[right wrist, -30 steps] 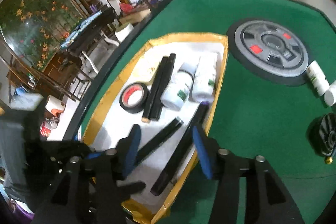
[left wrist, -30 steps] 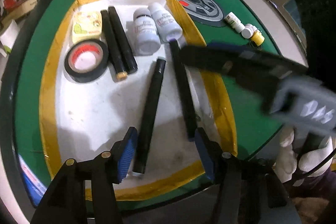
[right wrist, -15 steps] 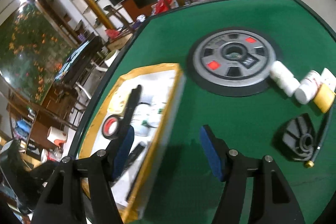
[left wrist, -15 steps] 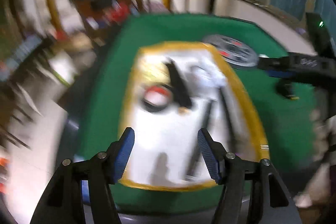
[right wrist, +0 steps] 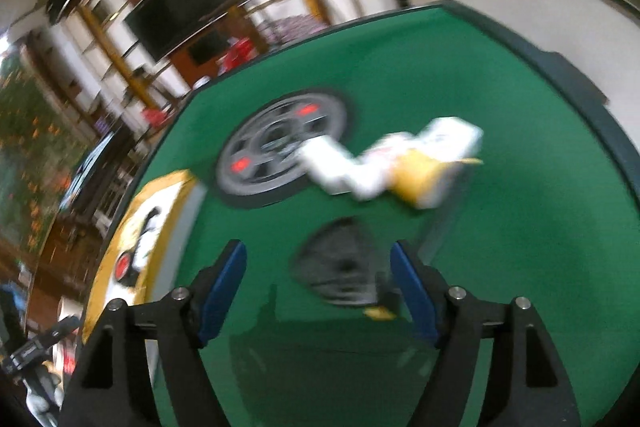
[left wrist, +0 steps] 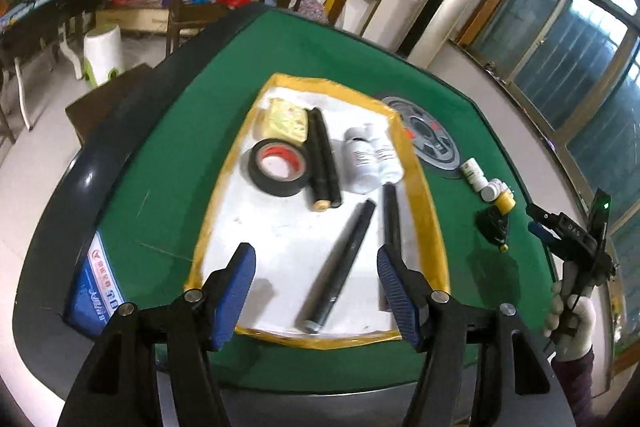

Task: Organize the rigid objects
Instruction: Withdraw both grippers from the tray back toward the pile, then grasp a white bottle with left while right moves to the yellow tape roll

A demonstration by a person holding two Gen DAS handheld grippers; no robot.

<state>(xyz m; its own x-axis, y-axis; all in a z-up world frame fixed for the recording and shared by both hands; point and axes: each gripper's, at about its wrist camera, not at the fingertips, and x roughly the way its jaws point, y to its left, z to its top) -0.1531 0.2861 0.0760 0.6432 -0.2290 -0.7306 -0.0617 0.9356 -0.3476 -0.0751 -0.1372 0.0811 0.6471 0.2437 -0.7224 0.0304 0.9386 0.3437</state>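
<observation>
Left gripper [left wrist: 316, 281]: we found its blue pads spread apart with nothing between them, hovering above the near end of the tray [left wrist: 430, 227]. Right gripper [right wrist: 318, 285]: we noted its jaws opening, empty, over the green table [right wrist: 500, 267]; a blurred black round object [right wrist: 340, 271] lay on the felt in the gap between its fingers, not gripped. From the left wrist view we also saw this gripper at far right, held in a white-gloved hand [left wrist: 570, 319].

Tray, white floor and yellow rim, on the green table, holding:
- yellow packet [left wrist: 286, 119], far corner;
- black tape roll [left wrist: 279, 167] with red core, just in front of the packet;
- two black tubes [left wrist: 322, 159] side by side, touching, just right of the roll;
- two white bottles [left wrist: 370, 159] lying side by side, right of the tubes;
- one black tube [left wrist: 344, 259] lying diagonally in the near half;
- one black tube [left wrist: 390, 211] along the right rim, blurred.

Items still outside the tray, on the felt:
- grey weight plate [left wrist: 432, 139] with red marks, just beside the tray's right rim;
- small white bottles and a yellow one [left wrist: 490, 189], clustered beyond the plate; in the right wrist view we could not separate them for blur;
- the black round object, near that cluster.

Blue label [left wrist: 94, 283] at the table's left edge.
</observation>
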